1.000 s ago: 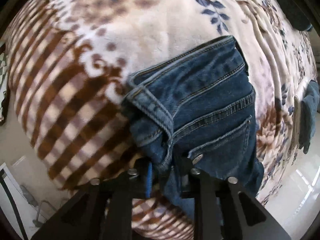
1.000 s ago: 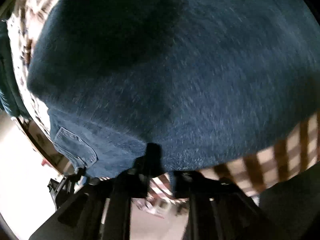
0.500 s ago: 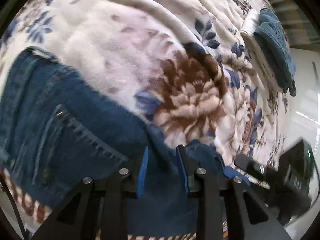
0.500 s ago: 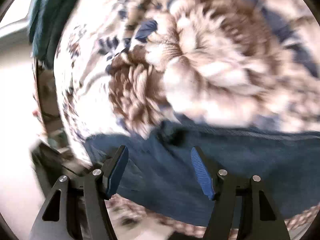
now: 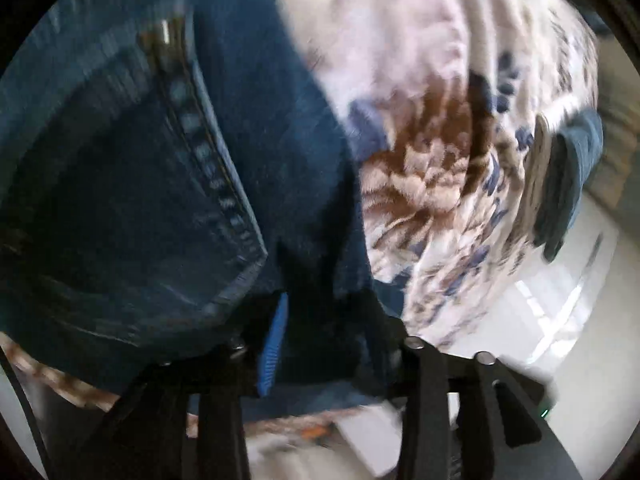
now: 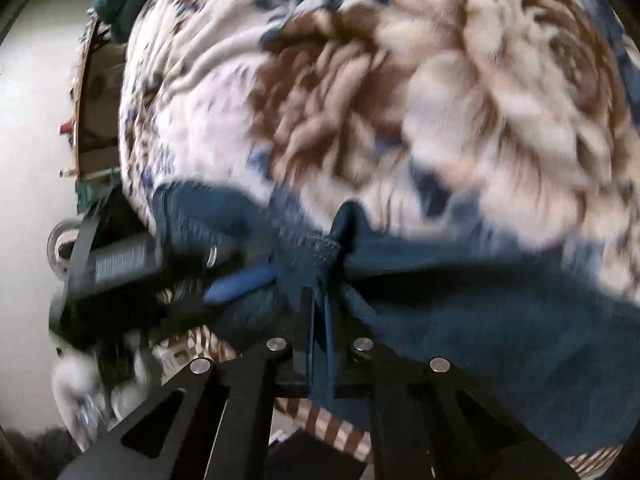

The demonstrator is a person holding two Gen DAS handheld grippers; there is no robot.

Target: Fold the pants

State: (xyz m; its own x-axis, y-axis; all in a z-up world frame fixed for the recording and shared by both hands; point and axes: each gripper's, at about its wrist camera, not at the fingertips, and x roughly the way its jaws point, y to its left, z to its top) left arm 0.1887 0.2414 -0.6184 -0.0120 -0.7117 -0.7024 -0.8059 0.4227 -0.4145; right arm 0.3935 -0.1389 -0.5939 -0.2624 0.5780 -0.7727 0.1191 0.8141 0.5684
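Note:
Dark blue jeans (image 5: 132,200) lie on a floral blanket (image 5: 420,60), back pocket up. In the left wrist view, my left gripper (image 5: 326,328) sits low over the jeans' right edge. Its jaws are opening, denim lies in the gap, and one blue pad (image 5: 273,340) shows bare. The right wrist view is blurred. There the jeans (image 6: 480,320) run across the bottom. My right gripper (image 6: 320,300) is shut on a bunched fold of the denim edge (image 6: 344,232). The left gripper's body is at the left, with one of its blue pads (image 6: 240,283) on the denim.
The blanket (image 6: 440,100) covers a bed and wrinkles toward the far side. A teal folded cloth (image 5: 568,184) hangs at the bed's edge, with pale floor (image 5: 540,340) beyond it. Wooden furniture (image 6: 80,100) stands past the bed at the left of the right wrist view.
My left gripper swung across the jeans from the waistband to the edge beside the back pocket, and its jaws widened. My right gripper's jaws went from wide apart to shut on the denim edge.

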